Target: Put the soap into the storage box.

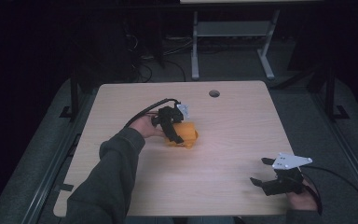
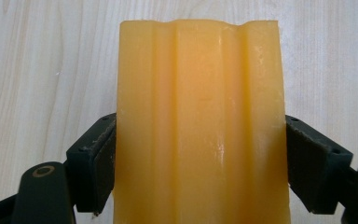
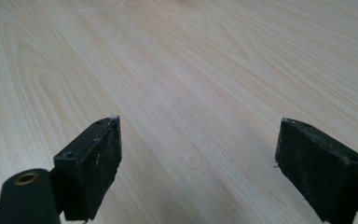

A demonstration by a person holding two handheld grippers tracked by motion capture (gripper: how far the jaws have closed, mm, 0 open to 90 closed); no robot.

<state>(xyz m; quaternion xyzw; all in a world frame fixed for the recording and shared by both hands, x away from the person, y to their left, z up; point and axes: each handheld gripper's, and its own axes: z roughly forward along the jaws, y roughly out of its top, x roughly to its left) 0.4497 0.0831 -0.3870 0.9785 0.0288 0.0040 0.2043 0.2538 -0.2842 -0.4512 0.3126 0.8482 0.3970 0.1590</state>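
An orange block with ridges along its top lies near the middle of the wooden table. My left gripper is shut on it, one black jaw pressed against each long side. Up close, the orange block runs between the left gripper's two pads, with the table right beneath it. My right gripper rests near the table's front right corner, open, with nothing between its jaws. In its own view the right gripper looks across bare wood.
A round cable hole sits near the table's far edge. Beyond the table stand a white desk frame and loose cables on the floor. Dark rails flank the table's sides.
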